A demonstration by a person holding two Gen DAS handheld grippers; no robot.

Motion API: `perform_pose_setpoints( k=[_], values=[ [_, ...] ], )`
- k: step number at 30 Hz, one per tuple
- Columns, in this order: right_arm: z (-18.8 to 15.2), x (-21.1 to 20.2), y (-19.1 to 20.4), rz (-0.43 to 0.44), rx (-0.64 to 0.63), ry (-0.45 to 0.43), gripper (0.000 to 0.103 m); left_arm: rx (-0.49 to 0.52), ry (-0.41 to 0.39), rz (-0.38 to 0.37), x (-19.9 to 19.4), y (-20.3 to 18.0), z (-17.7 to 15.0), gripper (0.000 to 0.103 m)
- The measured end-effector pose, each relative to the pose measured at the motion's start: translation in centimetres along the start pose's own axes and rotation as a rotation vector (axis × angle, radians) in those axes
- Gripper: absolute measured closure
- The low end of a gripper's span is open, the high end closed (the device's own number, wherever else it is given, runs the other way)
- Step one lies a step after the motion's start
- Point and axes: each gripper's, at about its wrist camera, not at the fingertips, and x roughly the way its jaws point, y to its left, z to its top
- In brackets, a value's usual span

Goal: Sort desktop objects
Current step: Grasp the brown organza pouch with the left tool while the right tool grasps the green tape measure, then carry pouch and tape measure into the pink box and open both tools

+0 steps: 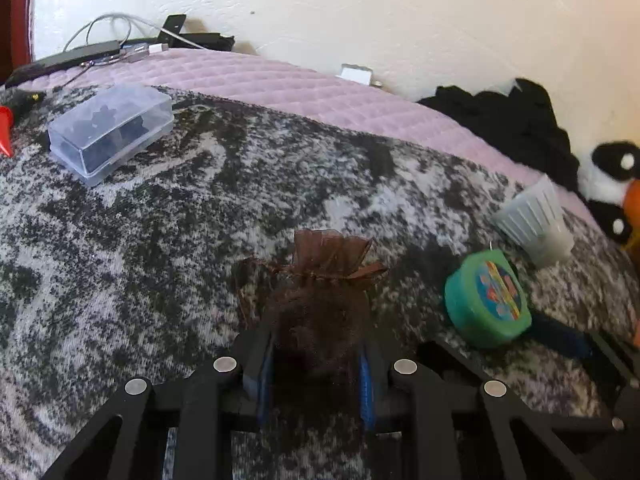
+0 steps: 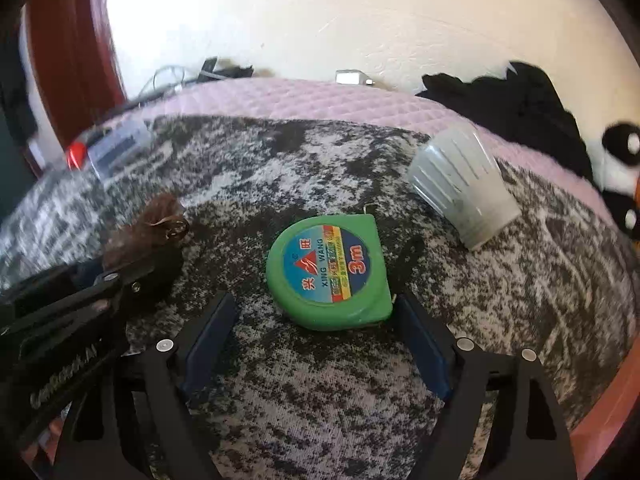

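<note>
Sorting under way: one pouch in hand, a tape measure next.

Nearest the left camera, the left gripper (image 1: pixel 316 376) is closed on a brown mesh pouch (image 1: pixel 320 304) resting on the mottled grey surface (image 1: pixel 200 240); the right gripper (image 2: pixel 316 332) stands wide open, its fingers either side of a green tape measure (image 2: pixel 328 272) but gripping nothing. Just beyond lies a tipped, ribbed plastic cup (image 2: pixel 460 188), and farther left a clear box (image 1: pixel 112 132) of dark items. Judging by the scatter, most of the sorting is yet to be done.
</note>
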Motion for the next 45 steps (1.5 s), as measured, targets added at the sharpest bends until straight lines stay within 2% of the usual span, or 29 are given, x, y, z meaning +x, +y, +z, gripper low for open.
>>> perform_pose_setpoints(
  k=[3, 4, 5, 7, 10, 13, 17, 21, 26, 30, 35, 39, 42, 45],
  values=[
    [0.3, 0.3, 0.0, -0.012, -0.029, -0.002, 0.016, -0.03, -0.005, -0.022, -0.5, 0.7, -0.4, 0.077],
    [0.3, 0.3, -0.1, -0.006, -0.032, -0.006, 0.021, -0.056, -0.009, -0.042, -0.8, 1.4, -0.6, 0.077],
    [0.3, 0.2, -0.1, -0.004, -0.035, -0.015, 0.042, -0.065, -0.004, -0.049, -1.0, 1.7, -0.9, 0.077],
    [0.2, -0.6, -0.5, 0.0, -0.014, -0.044, 0.043, -0.037, -0.005, -0.024, -1.2, 1.4, -1.4, 0.076],
    [-0.7, -2.2, -1.8, 0.046, 0.055, -0.032, 0.043, 0.01, 0.003, 0.024, -1.7, 0.7, -2.2, 0.076],
    [-2.3, -5.4, -2.0, 0.077, 0.086, -0.041, 0.043, 0.013, 0.01, 0.031, -2.9, 0.9, -3.6, 0.076],
    [-6.3, -10.4, -1.4, 0.104, 0.077, -0.029, 0.043, 0.047, 0.023, 0.07, -5.6, 0.4, -6.9, 0.076],
    [-10.5, -15.4, -0.9, 0.123, 0.081, -0.011, 0.043, 0.11, 0.053, 0.157, -8.7, -1.0, -10.3, 0.076],
    [-14.6, -22.2, -1.3, 0.206, 0.166, -0.056, 0.043, 0.104, 0.103, 0.206, -12.8, -2.5, -13.5, 0.077],
    [-17.0, -26.9, -1.6, 0.23, 0.193, -0.113, 0.043, 0.055, 0.092, 0.166, -16.8, -5.0, -16.1, 0.077],
    [-18.9, -31.2, -3.4, 0.259, 0.25, -0.183, 0.043, 0.053, -0.016, 0.065, -23.2, -10.3, -16.6, 0.077],
    [-19.5, -35.2, -5.3, 0.205, 0.26, -0.288, 0.043, 0.093, -0.103, 0.007, -27.1, -14.2, -15.5, 0.077],
    [-20.0, -38.2, -8.0, 0.174, 0.293, -0.371, 0.043, 0.122, -0.145, -0.055, -28.9, -17.1, -14.8, 0.077],
    [-20.8, -40.7, -10.8, 0.108, 0.332, -0.44, 0.043, 0.181, -0.171, -0.127, -29.7, -21.3, -14.4, 0.077]
  ],
)
